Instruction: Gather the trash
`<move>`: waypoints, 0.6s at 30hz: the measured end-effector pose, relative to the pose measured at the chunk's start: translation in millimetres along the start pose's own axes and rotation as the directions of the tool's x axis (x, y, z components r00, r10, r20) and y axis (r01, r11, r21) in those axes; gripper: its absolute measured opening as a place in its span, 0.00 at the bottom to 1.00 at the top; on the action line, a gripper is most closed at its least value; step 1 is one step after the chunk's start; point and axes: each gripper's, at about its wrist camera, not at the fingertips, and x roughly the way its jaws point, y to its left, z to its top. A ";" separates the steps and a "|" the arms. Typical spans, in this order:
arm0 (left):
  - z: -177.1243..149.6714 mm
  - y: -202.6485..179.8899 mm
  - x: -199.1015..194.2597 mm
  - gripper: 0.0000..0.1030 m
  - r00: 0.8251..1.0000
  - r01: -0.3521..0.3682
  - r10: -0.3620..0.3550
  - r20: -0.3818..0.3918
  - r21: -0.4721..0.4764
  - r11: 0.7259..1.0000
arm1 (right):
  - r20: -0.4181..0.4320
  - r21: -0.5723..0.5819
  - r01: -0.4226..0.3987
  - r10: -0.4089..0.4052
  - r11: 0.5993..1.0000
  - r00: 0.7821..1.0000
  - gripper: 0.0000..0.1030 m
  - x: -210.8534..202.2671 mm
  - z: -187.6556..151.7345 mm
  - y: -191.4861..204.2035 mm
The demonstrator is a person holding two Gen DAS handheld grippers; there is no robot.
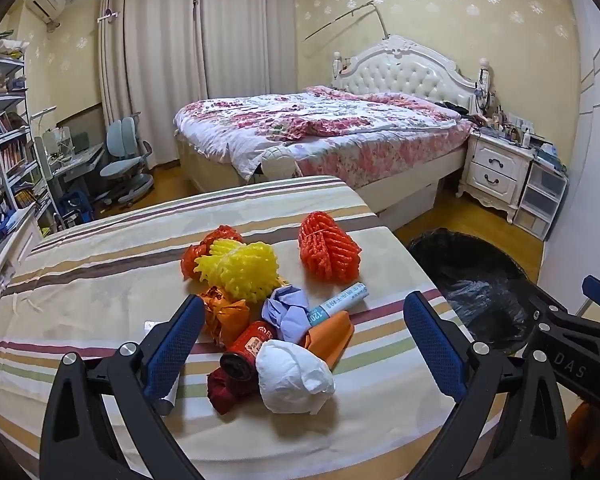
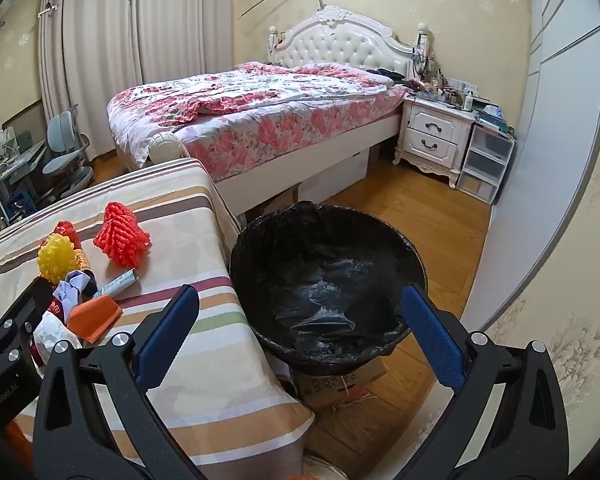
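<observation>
A pile of trash lies on the striped table [image 1: 80, 292]: a white crumpled paper ball [image 1: 294, 378], a red can [image 1: 246, 350], an orange wrapper [image 1: 332, 338], a lilac crumpled piece [image 1: 286, 312], a white tube [image 1: 338, 304], a yellow foam net [image 1: 244, 270] and a red foam net [image 1: 328, 252]. My left gripper [image 1: 304, 344] is open, its fingers on either side of the pile, just above it. My right gripper [image 2: 300, 336] is open and empty over the near rim of the black-lined trash bin [image 2: 328, 276]. The red foam net [image 2: 122, 238] also shows in the right wrist view.
The bin stands on a cardboard box [image 2: 340, 384] on the wooden floor, right of the table. A bed [image 2: 260, 120], a nightstand [image 2: 436, 136], a desk chair [image 1: 126, 164] and bookshelves [image 1: 8, 136] stand further back.
</observation>
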 end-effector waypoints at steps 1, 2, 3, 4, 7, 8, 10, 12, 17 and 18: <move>-0.1 -0.5 0.3 0.94 1.000 0.002 -0.002 -0.004 0.000 1.000 | 0.006 -0.004 0.001 -0.001 1.000 1.000 0.96 -0.5 -0.1 0.3; 2.3 2.3 -0.9 0.94 1.000 0.005 -0.005 0.000 -0.012 1.000 | 0.006 -0.003 0.000 0.000 1.000 1.000 0.96 -0.6 0.0 0.2; 2.6 2.0 0.1 0.94 1.000 0.004 -0.004 -0.004 -0.011 1.000 | 0.005 -0.001 -0.001 0.001 1.000 1.000 0.96 -0.6 0.1 0.1; -0.4 1.5 -1.1 0.94 1.000 0.002 -0.002 0.003 -0.010 1.000 | 0.005 -0.001 -0.002 0.002 1.000 1.000 0.96 -0.8 0.2 0.2; -1.2 0.2 -4.2 0.94 1.000 0.006 -0.006 0.009 -0.012 1.000 | 0.002 0.002 -0.005 0.005 1.000 1.000 0.96 -0.9 0.6 -0.1; -1.1 -0.9 0.9 0.94 1.000 0.007 -0.007 0.000 -0.010 1.000 | 0.003 0.000 -0.004 0.004 1.000 1.000 0.96 -1.0 0.6 0.2; -1.0 -1.9 0.2 0.94 1.000 0.006 -0.006 0.002 -0.007 1.000 | 0.004 0.003 -0.005 0.005 1.000 1.000 0.96 -1.3 0.9 -0.6; -2.0 -2.9 0.7 0.94 1.000 0.008 -0.008 0.002 -0.006 1.000 | 0.006 0.001 -0.003 0.003 1.000 1.000 0.96 -1.4 1.0 -0.5; -1.9 -3.9 -2.5 0.94 1.000 0.002 -0.002 0.001 -0.009 1.000 | 0.009 -0.003 0.000 0.000 1.000 1.000 0.96 -1.0 1.6 0.7; -2.6 -4.7 -2.9 0.94 1.000 0.002 -0.002 0.002 -0.009 1.000 | 0.007 0.004 -0.005 0.005 1.000 1.000 0.96 -2.3 0.7 -1.3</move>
